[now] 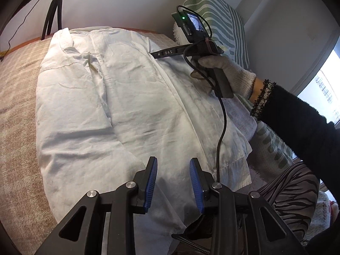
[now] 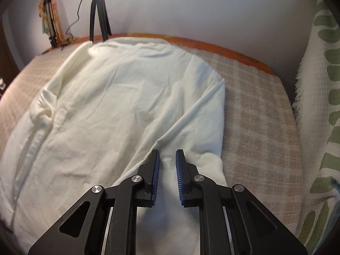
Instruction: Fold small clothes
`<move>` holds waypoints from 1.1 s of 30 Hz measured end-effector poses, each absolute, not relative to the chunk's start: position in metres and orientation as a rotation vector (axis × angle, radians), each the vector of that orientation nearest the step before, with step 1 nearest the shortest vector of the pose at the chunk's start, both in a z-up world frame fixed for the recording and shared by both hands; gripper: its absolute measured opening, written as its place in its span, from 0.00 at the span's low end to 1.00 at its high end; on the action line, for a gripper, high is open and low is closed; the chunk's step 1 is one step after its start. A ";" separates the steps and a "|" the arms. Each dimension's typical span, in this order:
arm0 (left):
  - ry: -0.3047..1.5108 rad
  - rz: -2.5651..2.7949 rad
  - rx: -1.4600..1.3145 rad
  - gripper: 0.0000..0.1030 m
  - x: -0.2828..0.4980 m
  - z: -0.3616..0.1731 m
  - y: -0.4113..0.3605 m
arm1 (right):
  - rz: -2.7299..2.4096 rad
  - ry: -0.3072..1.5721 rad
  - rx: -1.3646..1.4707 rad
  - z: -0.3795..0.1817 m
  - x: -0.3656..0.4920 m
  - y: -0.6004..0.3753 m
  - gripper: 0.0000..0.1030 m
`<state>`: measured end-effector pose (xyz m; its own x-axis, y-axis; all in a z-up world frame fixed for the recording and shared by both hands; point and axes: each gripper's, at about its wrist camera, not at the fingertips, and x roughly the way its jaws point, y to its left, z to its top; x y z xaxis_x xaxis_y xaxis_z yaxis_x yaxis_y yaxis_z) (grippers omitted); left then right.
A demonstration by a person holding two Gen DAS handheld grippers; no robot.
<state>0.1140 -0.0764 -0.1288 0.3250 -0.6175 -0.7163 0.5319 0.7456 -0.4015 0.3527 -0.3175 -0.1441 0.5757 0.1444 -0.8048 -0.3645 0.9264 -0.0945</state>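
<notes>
A white shirt (image 1: 119,106) lies spread on a beige checked bedcover (image 1: 19,89). My left gripper (image 1: 173,165) is open and empty, with its blue pads just above the shirt's near part. My right gripper (image 2: 167,156) is open, with its fingers over a folded sleeve of the shirt (image 2: 131,97) near its right edge. In the left wrist view the right gripper (image 1: 154,54) reaches the shirt's far right side, held by a gloved hand (image 1: 225,72); its fingertips are hidden there.
A green-striped white blanket (image 1: 221,17) lies at the right, also in the right wrist view (image 2: 318,106). A black tripod (image 2: 99,12) stands at the bed's far edge by the wall. The bedcover (image 2: 255,116) is bare right of the shirt. A cable (image 1: 221,127) hangs over the shirt.
</notes>
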 end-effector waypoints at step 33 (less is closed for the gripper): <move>0.689 -0.895 0.279 0.68 0.018 -0.137 -0.264 | 0.268 0.628 0.328 -0.012 0.067 -0.466 0.47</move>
